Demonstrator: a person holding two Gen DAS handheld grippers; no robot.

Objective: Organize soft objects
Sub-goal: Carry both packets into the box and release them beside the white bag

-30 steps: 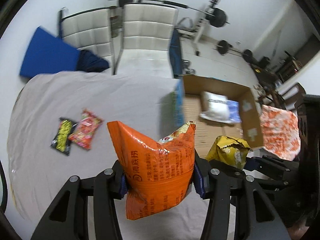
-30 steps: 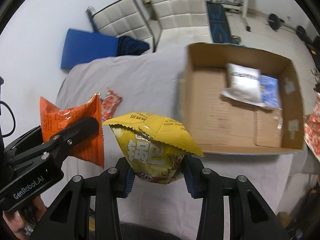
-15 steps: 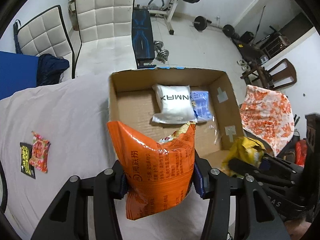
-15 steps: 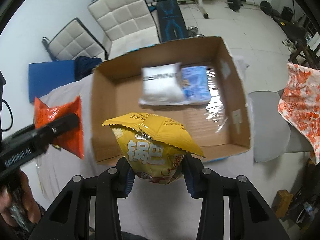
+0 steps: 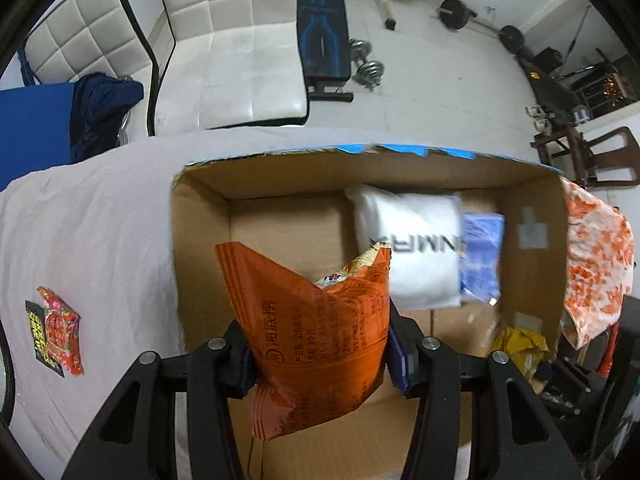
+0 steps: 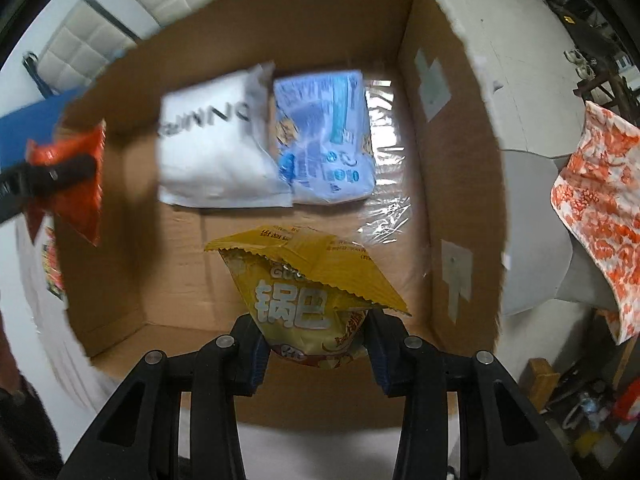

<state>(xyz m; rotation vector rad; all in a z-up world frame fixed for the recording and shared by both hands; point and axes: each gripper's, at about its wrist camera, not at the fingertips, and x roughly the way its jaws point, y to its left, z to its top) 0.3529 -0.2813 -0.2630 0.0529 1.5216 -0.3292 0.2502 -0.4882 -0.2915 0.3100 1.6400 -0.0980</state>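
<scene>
My left gripper (image 5: 318, 356) is shut on an orange snack bag (image 5: 316, 336) and holds it over the left part of an open cardboard box (image 5: 200, 216). My right gripper (image 6: 316, 350) is shut on a yellow snack bag (image 6: 304, 292) and holds it over the near part of the same box (image 6: 456, 184). A white packet (image 5: 412, 248) and a blue packet (image 5: 480, 256) lie inside the box; both also show in the right wrist view, white (image 6: 212, 160) and blue (image 6: 324, 140). The orange bag shows at the left in the right wrist view (image 6: 68, 176).
Two small snack packets (image 5: 56, 332) lie on the white cloth (image 5: 88, 220) left of the box. White padded chairs (image 5: 232, 40) stand behind the table. An orange-patterned cloth (image 5: 596, 264) hangs to the right. Gym weights (image 5: 452, 12) lie on the floor beyond.
Both grippers have moved forward with their bags, from beside the box to over it. The box now fills most of both views.
</scene>
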